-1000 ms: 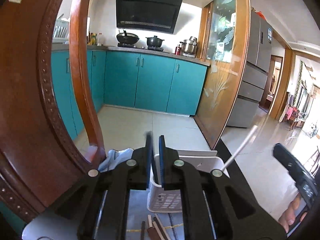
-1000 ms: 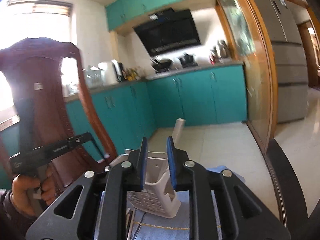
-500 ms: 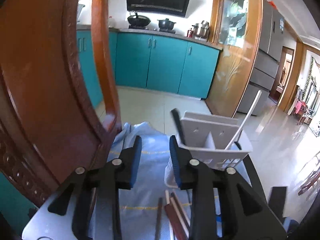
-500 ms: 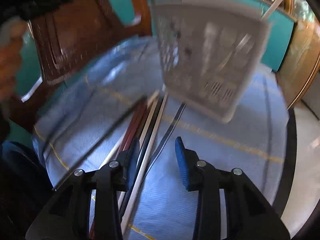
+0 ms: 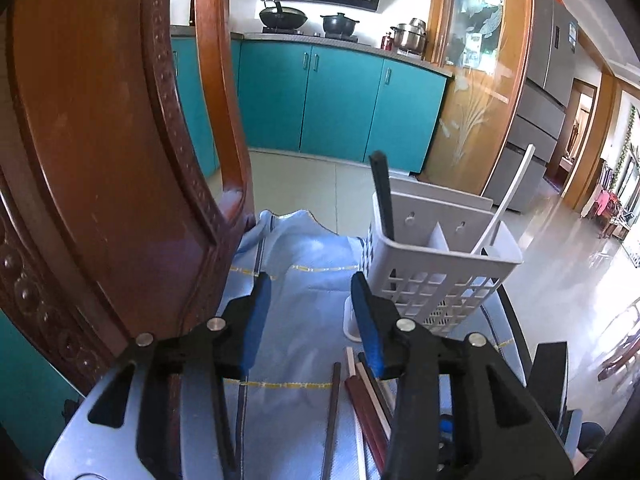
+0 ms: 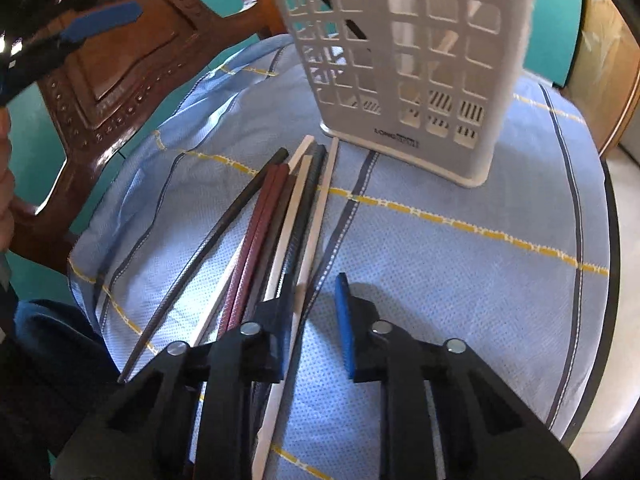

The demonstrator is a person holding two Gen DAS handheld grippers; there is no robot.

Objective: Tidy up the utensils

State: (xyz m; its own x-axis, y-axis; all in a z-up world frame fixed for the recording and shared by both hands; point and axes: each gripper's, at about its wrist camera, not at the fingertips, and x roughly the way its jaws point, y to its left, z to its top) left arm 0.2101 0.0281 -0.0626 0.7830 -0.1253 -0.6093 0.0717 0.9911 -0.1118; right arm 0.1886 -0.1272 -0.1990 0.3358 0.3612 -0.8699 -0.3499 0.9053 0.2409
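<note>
1. My right gripper [image 6: 310, 320] hung with fingers spread, empty, over a bundle of slim square-sided chopsticks [image 6: 280, 216]: maroon, black and white.
2. My left gripper [image 5: 310, 320] gaped wide, holding nothing.
3. The white lattice plastic basket [image 6: 404, 68] stood on the blue-clothed desk [image 6: 460, 264], holding two sticks, one black [image 5: 382, 196], one white [image 5: 506, 200].

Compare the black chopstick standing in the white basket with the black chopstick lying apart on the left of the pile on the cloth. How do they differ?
The black chopstick in the basket stands nearly upright in the left compartment of the white basket; the lone black chopstick on the cloth lies flat.
The first is already sorted and partly hidden by the basket wall; the second is unsorted and shows nearly its full length.
Both are dark, slim and straight.
</note>
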